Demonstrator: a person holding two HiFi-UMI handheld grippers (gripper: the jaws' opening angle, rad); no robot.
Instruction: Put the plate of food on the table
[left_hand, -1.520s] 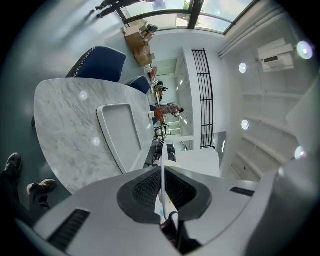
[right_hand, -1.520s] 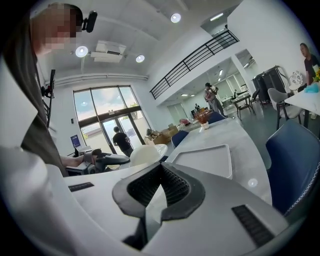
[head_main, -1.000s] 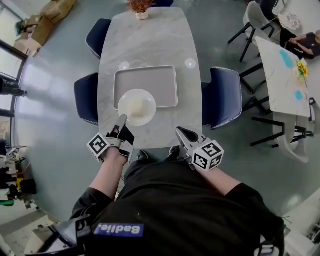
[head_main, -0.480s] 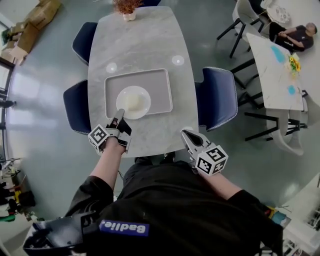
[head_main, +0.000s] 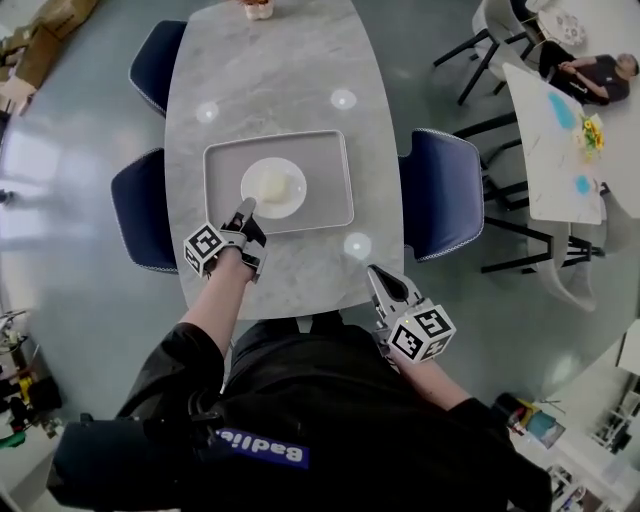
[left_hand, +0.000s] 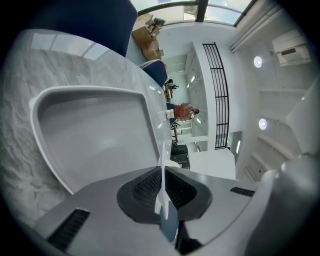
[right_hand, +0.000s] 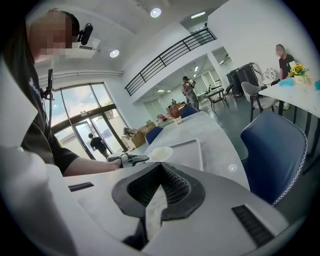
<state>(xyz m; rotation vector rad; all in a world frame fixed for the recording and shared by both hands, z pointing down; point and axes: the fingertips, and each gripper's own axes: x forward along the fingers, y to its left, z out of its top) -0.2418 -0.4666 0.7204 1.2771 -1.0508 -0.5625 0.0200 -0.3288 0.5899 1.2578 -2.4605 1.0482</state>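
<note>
There, left claw (head_main: 245, 208) on plate (head_main: 291, 178) rim (inside tray (head_main: 326, 165) edges).

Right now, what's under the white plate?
A grey tray on the marble table. The plate, gripped by the left tool, covers the tray's middle.

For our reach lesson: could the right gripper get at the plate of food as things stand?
Probably yes. The right gripper hangs by the table; only bare top and the tray rim lie between. The left gripper holds the plate by its near rim, leaving its right side free.
</note>
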